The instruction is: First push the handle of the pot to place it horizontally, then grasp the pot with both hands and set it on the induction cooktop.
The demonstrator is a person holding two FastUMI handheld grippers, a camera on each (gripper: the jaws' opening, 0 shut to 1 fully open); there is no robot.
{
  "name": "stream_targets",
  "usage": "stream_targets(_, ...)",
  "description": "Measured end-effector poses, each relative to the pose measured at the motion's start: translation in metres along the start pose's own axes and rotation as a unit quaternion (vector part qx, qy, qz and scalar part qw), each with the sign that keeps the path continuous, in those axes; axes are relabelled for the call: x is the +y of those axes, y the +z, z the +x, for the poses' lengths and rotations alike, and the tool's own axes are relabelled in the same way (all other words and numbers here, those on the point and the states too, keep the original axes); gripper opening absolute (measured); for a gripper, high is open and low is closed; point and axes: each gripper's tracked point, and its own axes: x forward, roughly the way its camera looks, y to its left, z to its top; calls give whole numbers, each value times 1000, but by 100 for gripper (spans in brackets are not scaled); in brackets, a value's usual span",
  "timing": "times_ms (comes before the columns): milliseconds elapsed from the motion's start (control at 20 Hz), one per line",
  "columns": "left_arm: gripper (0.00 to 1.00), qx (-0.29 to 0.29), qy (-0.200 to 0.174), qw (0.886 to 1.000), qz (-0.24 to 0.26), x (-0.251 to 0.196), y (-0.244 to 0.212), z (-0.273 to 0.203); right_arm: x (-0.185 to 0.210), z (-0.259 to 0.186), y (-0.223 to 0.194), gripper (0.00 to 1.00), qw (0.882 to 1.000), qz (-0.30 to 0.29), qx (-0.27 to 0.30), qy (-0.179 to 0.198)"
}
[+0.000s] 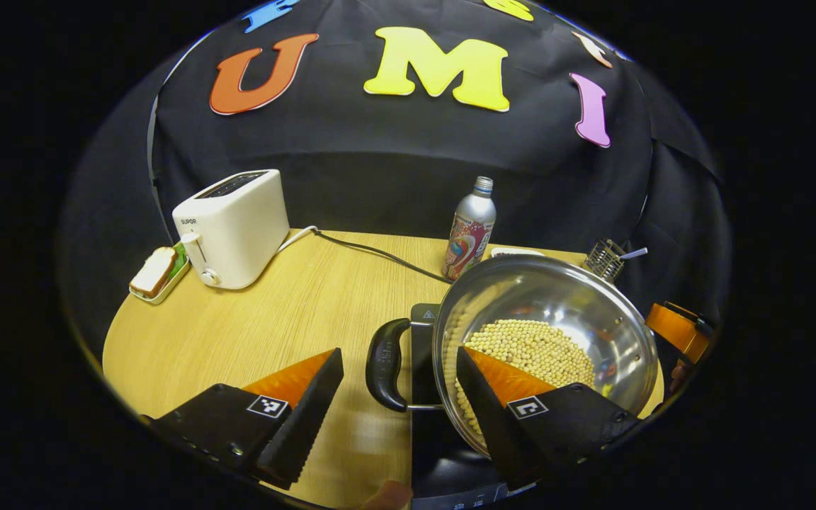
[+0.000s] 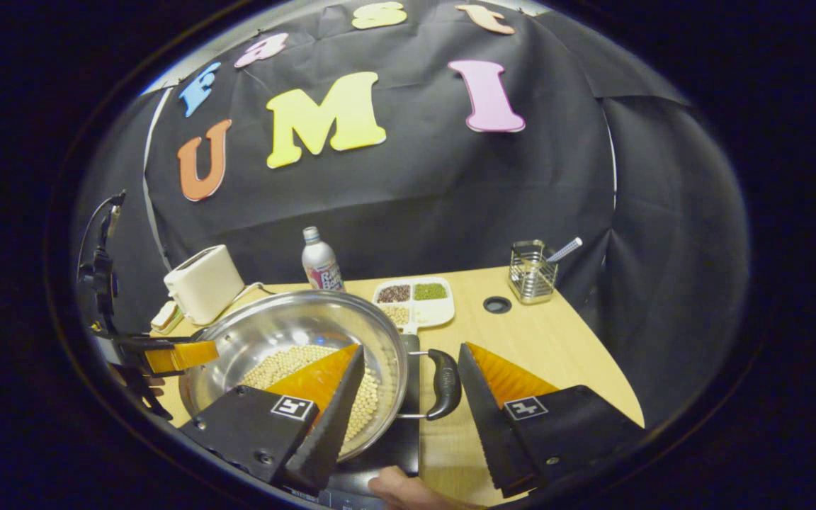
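Round stainless-steel pot (image 1: 550,333) of pale beans resting on black induction cooktop (image 1: 423,354). Left gripper (image 1: 401,400) spread wide astride pot's black side handle (image 1: 387,365); right gripper (image 2: 408,393) wide astride opposite handle (image 2: 445,382).

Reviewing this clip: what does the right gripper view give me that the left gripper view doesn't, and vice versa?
The right gripper view adds the divided tray with filled compartments, a round hole and one pot handle between the open right gripper. The left gripper view adds the black cord and the other handle between the open left gripper. Shared: pot of beans, toaster, bottle, utensil holder.
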Motion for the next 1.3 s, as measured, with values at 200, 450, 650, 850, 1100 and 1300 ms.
stream_targets(200, 96, -56, 15, 998, 6, 10, 10, -38, 7, -37, 0, 98, 999, -12, -29, -10)
stream_targets(450, 96, -114, 10, 993, 13, 5, 21, -102, 13, -92, 4, 97, 998, -14, -63, -9)
stream_targets(650, 96, -144, 11, 989, 26, 1, 19, -147, 13, -140, 11, 97, 994, -28, -100, -22)
stream_targets(850, 96, -177, 23, 983, 35, 2, 12, -200, 15, -190, 19, 97, 989, -30, -139, -30)
stream_targets(1100, 95, -220, 22, 975, 30, 3, 12, -267, 17, -255, 32, 97, 981, -34, -185, -37)
stream_targets(1300, 95, -265, 28, 963, 35, 2, 23, -323, 12, -304, 48, 97, 977, -14, -208, -51)
